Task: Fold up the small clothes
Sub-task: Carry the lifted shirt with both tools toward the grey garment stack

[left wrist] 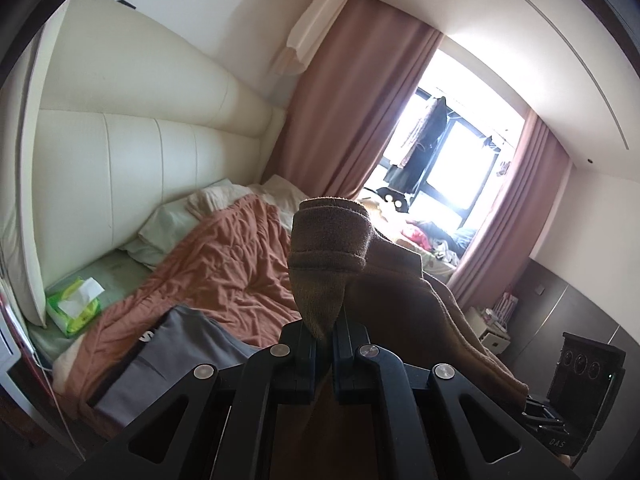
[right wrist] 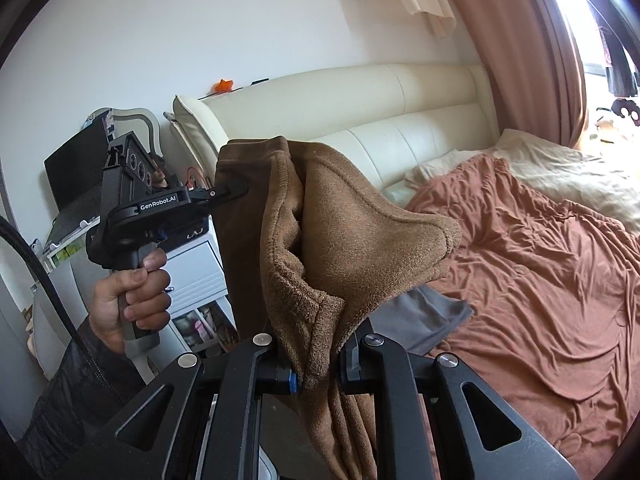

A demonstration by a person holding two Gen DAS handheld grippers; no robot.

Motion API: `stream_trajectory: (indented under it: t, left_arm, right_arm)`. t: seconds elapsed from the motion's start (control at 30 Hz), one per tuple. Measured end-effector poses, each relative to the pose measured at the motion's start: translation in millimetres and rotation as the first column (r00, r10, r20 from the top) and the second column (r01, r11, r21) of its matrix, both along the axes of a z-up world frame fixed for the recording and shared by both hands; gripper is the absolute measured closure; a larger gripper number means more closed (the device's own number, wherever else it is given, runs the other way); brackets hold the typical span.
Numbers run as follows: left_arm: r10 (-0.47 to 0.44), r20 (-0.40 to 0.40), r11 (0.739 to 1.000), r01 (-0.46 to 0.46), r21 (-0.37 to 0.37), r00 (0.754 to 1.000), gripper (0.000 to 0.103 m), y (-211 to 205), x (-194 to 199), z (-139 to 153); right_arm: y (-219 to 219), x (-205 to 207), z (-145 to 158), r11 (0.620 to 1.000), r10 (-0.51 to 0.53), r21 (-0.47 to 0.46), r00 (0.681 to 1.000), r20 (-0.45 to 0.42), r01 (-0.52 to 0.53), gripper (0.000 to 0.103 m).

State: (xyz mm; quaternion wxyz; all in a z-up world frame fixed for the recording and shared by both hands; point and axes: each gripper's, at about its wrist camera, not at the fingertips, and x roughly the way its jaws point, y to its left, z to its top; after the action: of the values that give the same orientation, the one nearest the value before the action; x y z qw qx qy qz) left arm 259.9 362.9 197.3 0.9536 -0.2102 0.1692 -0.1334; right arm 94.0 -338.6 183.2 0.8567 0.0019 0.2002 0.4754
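Note:
A brown knit garment (right wrist: pixel 352 232) hangs in the air between both grippers, above the bed. My left gripper (left wrist: pixel 322 336) is shut on a bunched hem of the garment (left wrist: pixel 328 248), which stands up in front of the lens. My right gripper (right wrist: pixel 316 372) is shut on another edge of the same cloth, which drapes down over its fingers. In the right wrist view the left gripper (right wrist: pixel 236 192) shows at the left, held by a hand (right wrist: pixel 132 300), pinching the far corner. A grey garment (left wrist: pixel 168 364) lies on the bed below.
A rust-coloured blanket (right wrist: pixel 540 280) covers the bed, with pillows (left wrist: pixel 168 224) against the cream headboard (left wrist: pixel 152 152). A green tissue pack (left wrist: pixel 74 304) lies near the headboard. Pink curtains (left wrist: pixel 352 112) frame a bright window. A white nightstand (right wrist: pixel 196 272) with a laptop (right wrist: pixel 72 180) stands beside the bed.

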Motion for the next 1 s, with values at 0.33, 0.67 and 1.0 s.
stream_trajectory:
  t: [0.33,0.67,1.0]
  left_arm:
    - [0.096,-0.044,0.995,-0.095,0.019,0.994,0.098,74.4,19.0,-23.2]
    - [0.159,-0.099,0.987,-0.155,0.045,0.982,0.098,110.3,44.1,-39.0]
    - [0.159,-0.184,0.986,-0.148,0.073,0.970,0.098,106.1,122.3,-76.3]
  right_arm:
    - [94.8,44.1,-29.1,0.998,0.055,-0.037,0.997,-0.057,-0.057,0.093]
    - [158.7,85.2,-44.1,0.994,0.078,-0.063,0.991,-0.105,-0.085,0.093]
    - [180.8,146.0,-67.3,0.993,-0.005,-0.122,0.992,-0.126,-0.011,0.093]
